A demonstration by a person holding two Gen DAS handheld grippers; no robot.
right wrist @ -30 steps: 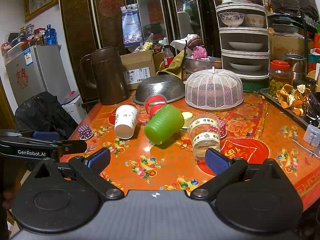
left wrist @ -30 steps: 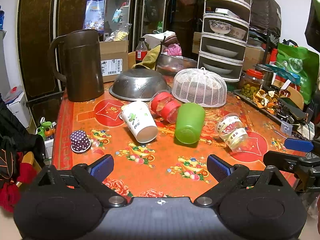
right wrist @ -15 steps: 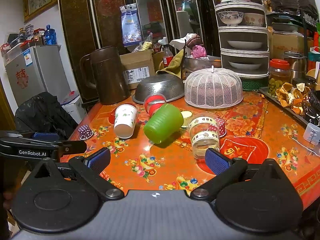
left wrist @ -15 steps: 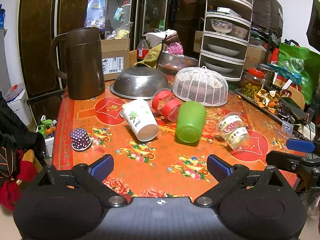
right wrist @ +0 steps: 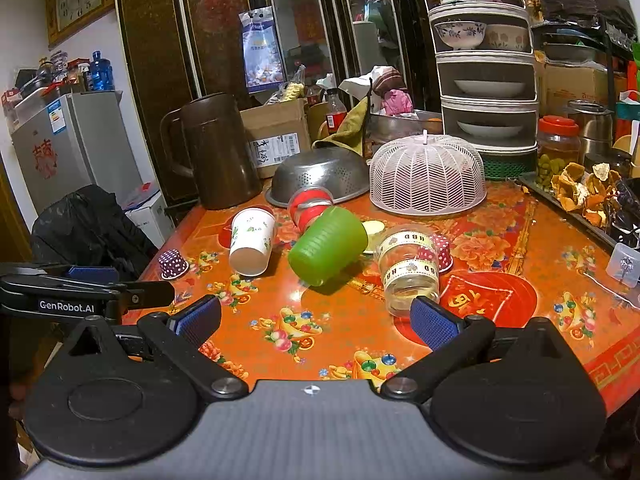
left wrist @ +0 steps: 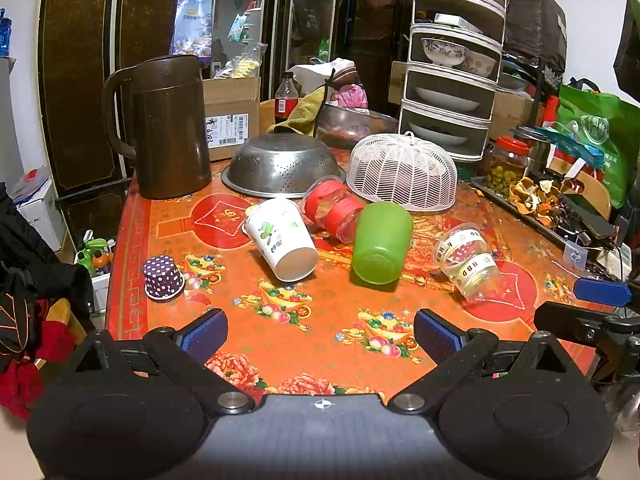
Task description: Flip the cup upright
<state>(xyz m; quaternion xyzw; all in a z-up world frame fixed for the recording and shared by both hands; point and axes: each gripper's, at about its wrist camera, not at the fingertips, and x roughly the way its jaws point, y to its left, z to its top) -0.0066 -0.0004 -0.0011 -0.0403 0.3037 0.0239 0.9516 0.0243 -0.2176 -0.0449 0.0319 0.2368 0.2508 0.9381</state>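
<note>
"GenRobot.AI" stands on the left gripper (right wrist: pixel 90 280); "HBD" on the clear jar's (left wrist: pixel 467 261) bands.

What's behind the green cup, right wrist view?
Directly behind the green cup lies a red-banded clear jar on its side, touching it. A pale lid-like disc peeks out at its right. Whatever sits between the cup and jar is hidden.

A desk (left wrist: pixel 320 332) with an orange-red floral cover carries a brown jug (left wrist: pixel 168 128) at its far left corner, an overturned steel colander (left wrist: pixel 280 168), a white mesh dome (left wrist: pixel 402 172), and mid-desk a tipped paper cup (left wrist: pixel 282 238), green cup (left wrist: pixel 382 242), red-banded jar (left wrist: pixel 332 208) and clear jar (left wrist: pixel 466 260).
</note>
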